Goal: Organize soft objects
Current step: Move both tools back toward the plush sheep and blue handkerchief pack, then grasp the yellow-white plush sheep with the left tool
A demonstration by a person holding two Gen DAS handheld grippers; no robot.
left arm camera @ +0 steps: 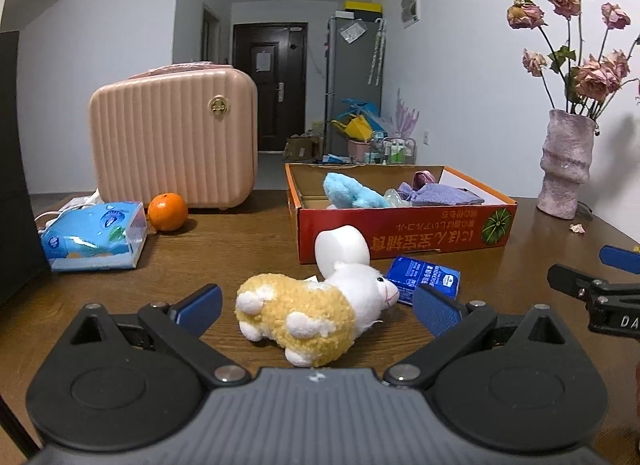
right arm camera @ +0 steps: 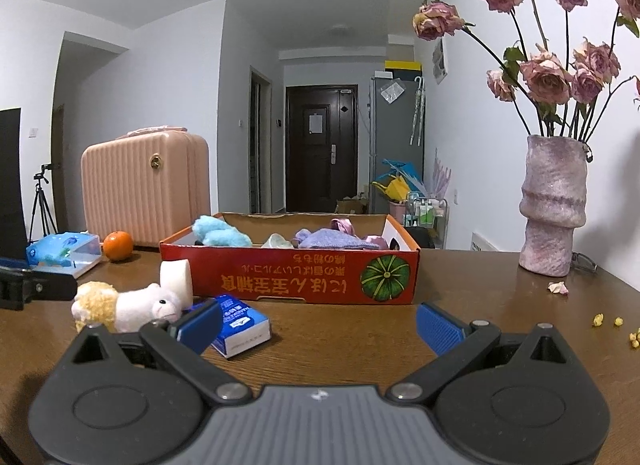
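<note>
So the plush sheep [left arm camera: 316, 315] is what we're after here. It's lying on its side on the desk [left arm camera: 224, 249], right between the wide-open jaws of our left gripper [left arm camera: 318, 305], with its white head toward the gripper's right finger and its woolly yellow body closer to the left one. Neither pad looks like it's touching it yet.

Handling-wise we'd guess it's super light and squishy. It won't break and it's not slippery, since that curly fleece should give the ribbed blue pads plenty to bite on. We'd pinch across the fat yellow middle rather than the head or the little feet, otherwise it'll probably flop or swing.

Just ahead of the left gripper, touching or nearly touching the sheep's head, there's a white foam-looking block [left arm camera: 342, 249] and a small blue packet [left arm camera: 424, 279], so closing sloppily could drag those along.

Further ahead sits the red cardboard box [left arm camera: 400, 237], which already has a fluffy blue thing [left arm camera: 350, 191] and a purple cloth [left arm camera: 436, 193] in it. We figure that's the drop spot.

Our right gripper [right arm camera: 318, 323] is off to the side, jaws spread open and empty, with only bare desk between them.
</note>
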